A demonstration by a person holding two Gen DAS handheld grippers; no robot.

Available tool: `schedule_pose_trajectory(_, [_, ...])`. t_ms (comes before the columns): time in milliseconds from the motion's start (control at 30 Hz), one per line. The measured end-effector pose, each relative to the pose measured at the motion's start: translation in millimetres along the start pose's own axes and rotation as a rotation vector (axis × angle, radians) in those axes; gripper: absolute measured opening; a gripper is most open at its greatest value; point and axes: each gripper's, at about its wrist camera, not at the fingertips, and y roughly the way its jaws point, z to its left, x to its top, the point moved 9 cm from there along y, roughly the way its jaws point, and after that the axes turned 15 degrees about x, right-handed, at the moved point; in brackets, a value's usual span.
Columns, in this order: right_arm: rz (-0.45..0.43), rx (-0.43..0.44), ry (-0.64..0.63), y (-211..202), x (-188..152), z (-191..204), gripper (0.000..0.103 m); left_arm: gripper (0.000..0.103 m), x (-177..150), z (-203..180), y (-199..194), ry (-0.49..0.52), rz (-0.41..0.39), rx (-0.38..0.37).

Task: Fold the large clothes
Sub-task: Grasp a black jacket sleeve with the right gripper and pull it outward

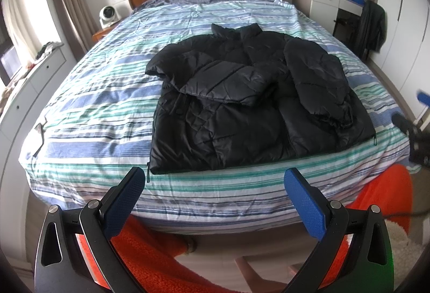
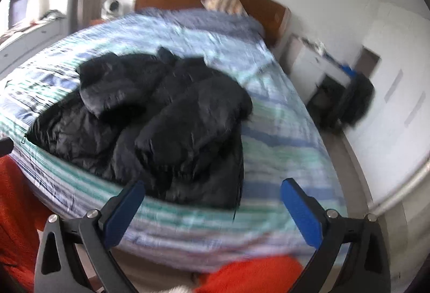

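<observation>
I hold my left gripper (image 1: pixel 213 180) and my right gripper (image 2: pixel 212 192) level, both jaws spread wide with nothing between them.

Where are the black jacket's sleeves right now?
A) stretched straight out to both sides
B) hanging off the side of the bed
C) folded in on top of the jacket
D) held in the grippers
C: both sleeves lie across the body of the black jacket on the bed, and the left gripper and right gripper are open and empty.
</observation>
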Motion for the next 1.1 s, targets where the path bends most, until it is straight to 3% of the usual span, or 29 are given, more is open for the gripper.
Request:
schedule_pose_trajectory(100, [0.012,0.149,-0.083,34,9,7,0.103,0.103,0,1,-1,-0.003,-0.002,-0.002])
schedule_pose_trajectory(200, [0.103,0.298,-0.15,91,7,22,0.102,0.103,-1,4,-3,-0.009,-0.003,0.0])
schedule_pose_trajectory(300, [0.21,0.332,-0.215,146,-5,28,0.094,0.103,-3,9,-5,-0.02,0.0,0.008])
schedule_pose_trajectory(367, [0.278,0.342,-0.209,175,-14,24,0.064,0.103,-6,14,-5,-0.03,0.007,0.018])
schedule_pose_trajectory(400, [0.296,0.367,-0.186,182,-16,22,0.06,0.103,-7,18,-3,-0.036,0.013,0.024])
schedule_pose_trajectory(467, [0.282,0.404,-0.107,181,-10,17,0.028,0.103,-10,24,0,-0.048,0.025,0.031])
schedule_pose_trajectory(533, [0.197,0.409,-0.037,155,10,10,0.013,0.103,-12,30,5,-0.065,0.039,0.033])
schedule_pose_trajectory(567, [0.149,0.401,-0.022,139,21,4,0.012,0.103,-13,31,6,-0.071,0.045,0.032])
schedule_pose_trajectory(700, [-0.057,0.268,0.073,61,66,-66,0.012,0.103,-13,31,16,-0.068,0.059,0.021])
schedule_pose_trajectory(767, [-0.138,0.133,0.115,24,79,-126,0.012,0.103,-8,28,17,-0.051,0.043,0.021])
schedule_pose_trajectory(933, [-0.19,-0.18,0.271,-24,69,-270,0.014,0.103,16,26,16,0.008,-0.047,0.017])
schedule_pose_trajectory(1000, [-0.153,-0.335,0.327,-31,48,-321,0.031,0.103,29,24,18,0.038,-0.08,-0.003])
schedule_pose_trajectory(1033, [-0.133,-0.414,0.354,-36,33,-344,0.047,0.103,34,23,19,0.054,-0.09,-0.01])
schedule_pose_trajectory(1100, [-0.114,-0.493,0.416,-45,5,-367,0.05,0.103,45,19,23,0.099,-0.105,-0.022])
